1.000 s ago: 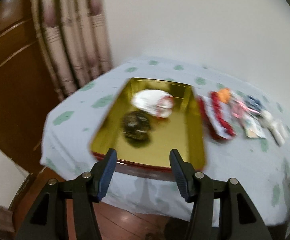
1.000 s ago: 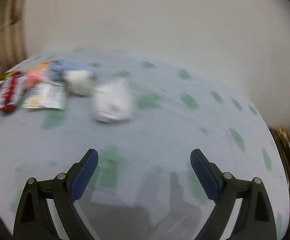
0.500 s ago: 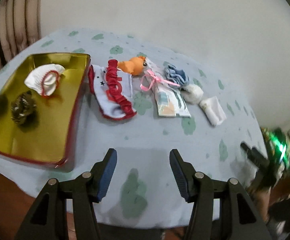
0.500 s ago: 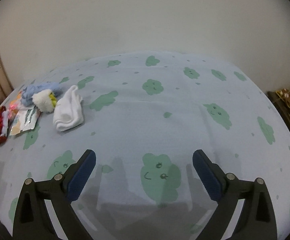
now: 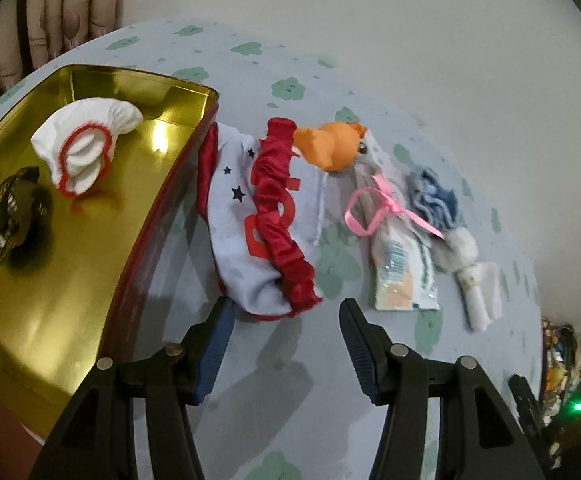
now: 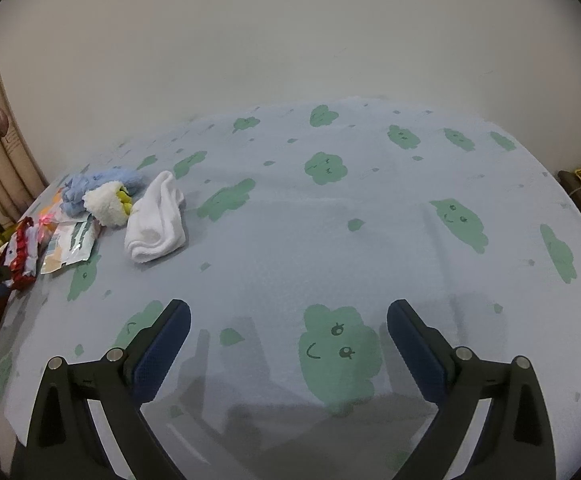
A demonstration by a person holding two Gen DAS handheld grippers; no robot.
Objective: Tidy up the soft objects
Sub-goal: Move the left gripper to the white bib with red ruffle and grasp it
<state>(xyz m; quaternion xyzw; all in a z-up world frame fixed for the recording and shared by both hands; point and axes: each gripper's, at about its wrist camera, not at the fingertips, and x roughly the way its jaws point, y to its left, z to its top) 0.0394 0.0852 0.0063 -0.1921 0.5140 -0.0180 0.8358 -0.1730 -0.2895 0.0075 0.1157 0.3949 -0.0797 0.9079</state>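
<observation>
My left gripper (image 5: pixel 286 312) is open and empty, its tips just short of a white cloth with red ruffled trim (image 5: pixel 266 220) lying beside a gold tin tray (image 5: pixel 158 148). The tray holds a white sock with red edging (image 5: pixel 86 148) and a dark round object (image 5: pixel 10 220). Beyond lie an orange plush (image 5: pixel 330 144), a packet with a pink ribbon (image 5: pixel 402 256), a blue cloth (image 5: pixel 434 196) and a white sock (image 5: pixel 482 292). My right gripper (image 6: pixel 288 322) is open and empty above bare tablecloth; the white sock (image 6: pixel 156 220) and the blue cloth (image 6: pixel 98 184) lie far to its left.
The round table has a pale blue cloth with green cloud prints (image 6: pixel 330 240). A white wall stands behind it. Curtains (image 5: pixel 70 8) hang at the back left. A fluffy white-and-yellow item (image 6: pixel 108 204) sits by the sock. Clutter (image 5: pixel 562 360) lies off the table's right edge.
My left gripper swung from the tray to the row of soft items and moved in close to the red-trimmed cloth. My right gripper view steadied over the bare cloth.
</observation>
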